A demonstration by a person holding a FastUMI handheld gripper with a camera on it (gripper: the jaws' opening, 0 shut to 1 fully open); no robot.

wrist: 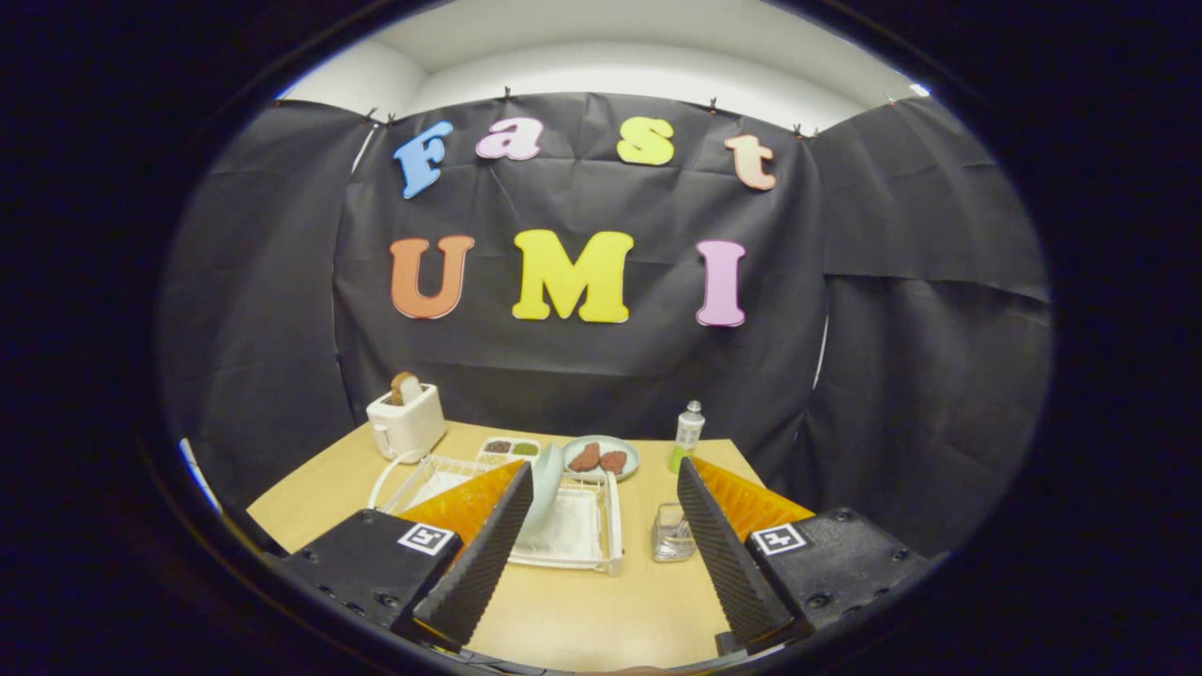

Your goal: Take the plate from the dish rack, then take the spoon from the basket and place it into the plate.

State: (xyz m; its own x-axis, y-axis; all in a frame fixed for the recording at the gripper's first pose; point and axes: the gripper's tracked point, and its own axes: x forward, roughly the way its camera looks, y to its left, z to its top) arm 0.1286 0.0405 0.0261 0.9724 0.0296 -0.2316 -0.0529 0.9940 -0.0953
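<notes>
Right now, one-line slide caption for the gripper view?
Open fingers held back from dish rack holding upright plate; basket beside it.

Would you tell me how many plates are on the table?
2: one plate upright in the dish rack ahead of the open gripper, another plate behind the rack. Others may be hidden.

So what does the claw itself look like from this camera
The claw has two wedge-shaped fingers with ribbed inner faces, tapering away from the camera. Each finger sits on a black block fixed with screws, and each block carries a small square black-and-white marker tag. Behind the ribbed faces run orange ridged panels. The fingers stand apart, nothing between them.
</notes>
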